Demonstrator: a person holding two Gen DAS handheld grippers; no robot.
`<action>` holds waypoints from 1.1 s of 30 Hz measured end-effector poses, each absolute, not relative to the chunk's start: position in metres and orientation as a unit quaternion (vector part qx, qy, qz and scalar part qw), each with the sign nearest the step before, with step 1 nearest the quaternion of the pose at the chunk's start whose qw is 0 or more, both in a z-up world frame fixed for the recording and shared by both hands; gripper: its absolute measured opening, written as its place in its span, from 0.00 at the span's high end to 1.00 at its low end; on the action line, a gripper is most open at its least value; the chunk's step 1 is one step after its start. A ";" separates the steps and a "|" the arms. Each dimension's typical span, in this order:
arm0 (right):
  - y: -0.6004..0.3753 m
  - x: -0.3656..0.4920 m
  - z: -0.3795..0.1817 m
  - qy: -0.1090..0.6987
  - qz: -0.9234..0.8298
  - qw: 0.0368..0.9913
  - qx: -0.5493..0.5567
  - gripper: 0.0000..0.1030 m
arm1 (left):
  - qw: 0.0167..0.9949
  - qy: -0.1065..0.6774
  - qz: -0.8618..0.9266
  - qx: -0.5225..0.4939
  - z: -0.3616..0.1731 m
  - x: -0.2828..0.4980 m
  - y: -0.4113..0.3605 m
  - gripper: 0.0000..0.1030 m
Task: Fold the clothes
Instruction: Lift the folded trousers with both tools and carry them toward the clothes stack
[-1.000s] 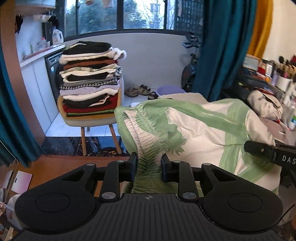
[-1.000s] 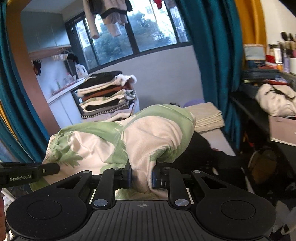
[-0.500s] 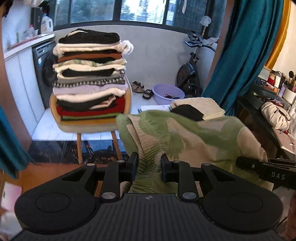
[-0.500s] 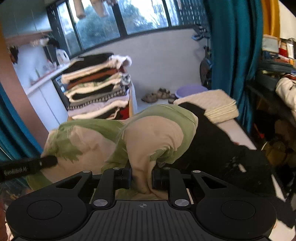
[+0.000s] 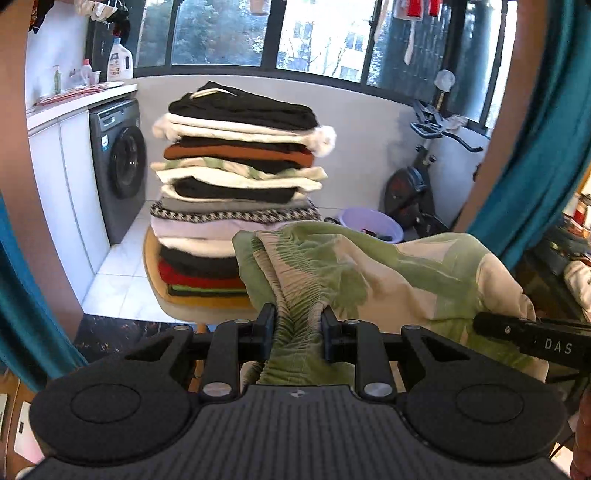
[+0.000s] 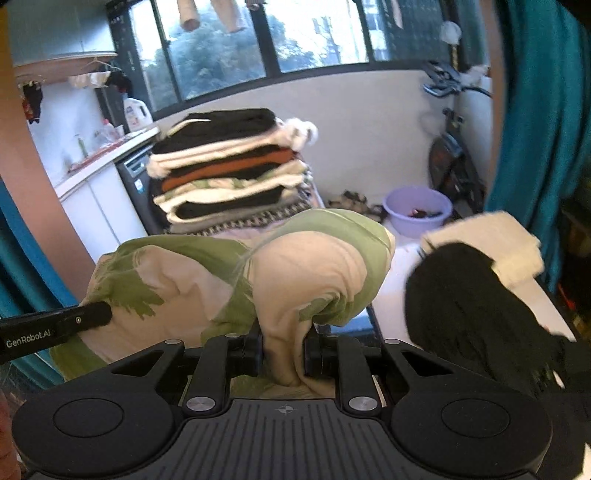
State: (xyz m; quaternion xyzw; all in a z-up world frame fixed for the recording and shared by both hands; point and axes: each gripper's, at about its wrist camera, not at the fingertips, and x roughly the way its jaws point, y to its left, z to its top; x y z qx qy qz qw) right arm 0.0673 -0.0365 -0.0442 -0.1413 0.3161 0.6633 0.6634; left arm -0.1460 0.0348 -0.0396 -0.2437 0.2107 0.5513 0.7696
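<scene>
The left gripper (image 5: 298, 328) and right gripper (image 6: 282, 349) are each clamping narrowly on the green-and-cream garment (image 5: 369, 273), which is hanging between them before the stacked clothes (image 5: 240, 177).

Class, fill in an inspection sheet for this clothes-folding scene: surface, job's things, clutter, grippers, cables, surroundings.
Surface: pale surface partly visible at right, bearing a black garment and a cream folded item.
Job's things: green and cream garment held up; tall stack of folded clothes on a chair.
Clutter: purple basin, sandals on the floor.
Grippers: left gripper shut on the garment's gathered band; right gripper shut on a cream fold.
Cables: nothing seen.
Surroundings: washing machine, detergent bottle, exercise bike, teal curtain, windows.
</scene>
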 end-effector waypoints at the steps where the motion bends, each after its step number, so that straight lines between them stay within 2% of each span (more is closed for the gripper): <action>1: -0.025 0.064 -0.043 0.312 0.666 0.663 -0.141 0.84 | 0.769 0.210 0.553 -0.243 -0.039 -0.149 0.045 0.76; 10: 0.123 0.068 -0.041 0.307 0.700 0.635 -0.112 0.84 | 0.759 0.195 0.584 -0.214 -0.021 -0.150 0.180 0.76; 14: 0.215 0.085 -0.027 0.341 0.709 0.611 -0.086 0.84 | 0.749 0.187 0.601 -0.204 0.000 -0.143 0.250 0.77; 25: 0.438 0.104 0.056 0.283 0.774 0.562 -0.073 0.84 | 0.739 0.141 0.630 -0.192 0.071 -0.161 0.418 0.77; 33: 0.556 0.102 0.096 0.274 0.770 0.573 -0.060 0.83 | 0.762 0.124 0.613 -0.169 0.091 -0.178 0.530 0.78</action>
